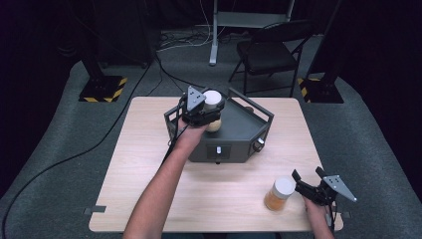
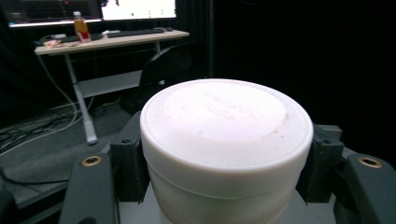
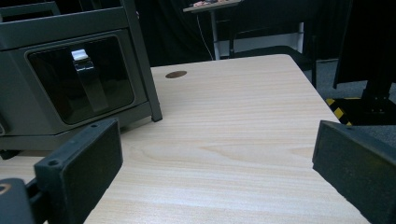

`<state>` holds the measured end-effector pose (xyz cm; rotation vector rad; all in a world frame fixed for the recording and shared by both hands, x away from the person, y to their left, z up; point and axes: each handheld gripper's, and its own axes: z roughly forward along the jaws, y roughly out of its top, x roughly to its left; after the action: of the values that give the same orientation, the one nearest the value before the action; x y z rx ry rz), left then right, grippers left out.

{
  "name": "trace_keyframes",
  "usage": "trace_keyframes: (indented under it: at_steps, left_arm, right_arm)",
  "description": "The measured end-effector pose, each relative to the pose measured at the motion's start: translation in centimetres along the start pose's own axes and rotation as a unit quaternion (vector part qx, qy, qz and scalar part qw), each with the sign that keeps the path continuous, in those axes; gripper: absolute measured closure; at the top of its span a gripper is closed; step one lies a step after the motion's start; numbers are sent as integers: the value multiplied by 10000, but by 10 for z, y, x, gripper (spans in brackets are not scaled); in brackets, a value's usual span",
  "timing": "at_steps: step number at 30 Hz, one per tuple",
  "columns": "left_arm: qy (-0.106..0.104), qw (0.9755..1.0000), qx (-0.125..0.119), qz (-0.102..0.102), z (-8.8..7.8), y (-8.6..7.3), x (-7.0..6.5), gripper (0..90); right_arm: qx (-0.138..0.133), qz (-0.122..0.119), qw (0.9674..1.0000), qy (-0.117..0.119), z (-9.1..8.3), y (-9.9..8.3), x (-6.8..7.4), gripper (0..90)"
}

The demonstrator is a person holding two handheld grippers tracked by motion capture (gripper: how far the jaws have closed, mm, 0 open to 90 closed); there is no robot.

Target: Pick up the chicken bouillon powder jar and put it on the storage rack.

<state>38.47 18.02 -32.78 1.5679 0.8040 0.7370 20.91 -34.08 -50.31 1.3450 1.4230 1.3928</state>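
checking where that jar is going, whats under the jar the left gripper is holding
The white-lidded jar in the left gripper sits over the dark grey machine's top tray. Whether it rests on the tray or hangs above cannot be seen; the gripper and jar cover the spot beneath.

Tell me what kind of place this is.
Probably a lab or recording studio: black curtains around a lone table, hazard-striped stand bases on the carpet, and a desk with monitors behind.
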Motion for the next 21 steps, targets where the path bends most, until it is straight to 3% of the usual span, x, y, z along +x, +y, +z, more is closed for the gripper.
trace_keyframes:
  at_steps: [5,9,13,21]
  left_arm:
    - [303,9995,27,39,3,0,-4,340]
    - [466,9989,32,-63,4,0,-3,341]
    - [670,9977,126,0,6,2,-5,341]
    - [761,9968,232,-30,8,1,-4,341]
  right_arm:
    - [3,-11,10000,6,0,0,0,7]
    - [-4,-5,10000,3,0,0,0,7]
    - [-1,-4,10000,12,0,0,0,7]
    - [-2,20,10000,35,0,0,-2,6]
